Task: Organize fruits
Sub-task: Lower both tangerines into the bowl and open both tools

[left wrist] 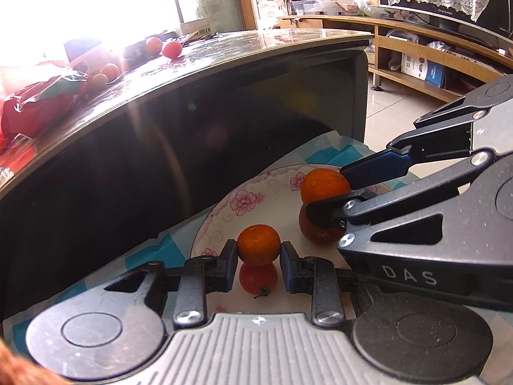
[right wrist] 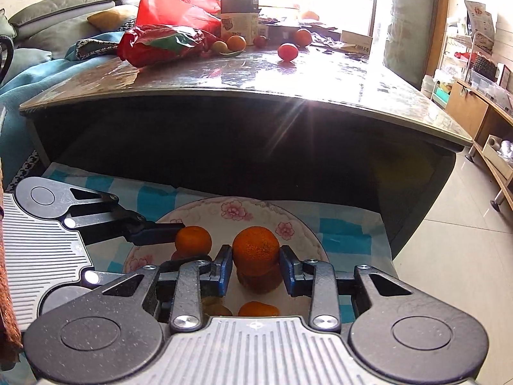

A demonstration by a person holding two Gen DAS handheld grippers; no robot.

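Observation:
My left gripper is shut on a small orange mandarin, which hangs just above a red fruit with a stem on the flowered plate. My right gripper is shut on a second mandarin, directly over a darker orange fruit on the same plate. In the left wrist view the right gripper comes in from the right with its mandarin. Two more fruits lie at the plate's near edge, partly hidden by the gripper body.
The plate rests on a blue and white checked cloth in front of a dark table. On the tabletop lie a red plastic bag, a box, a red fruit and oranges. Tiled floor lies to the right.

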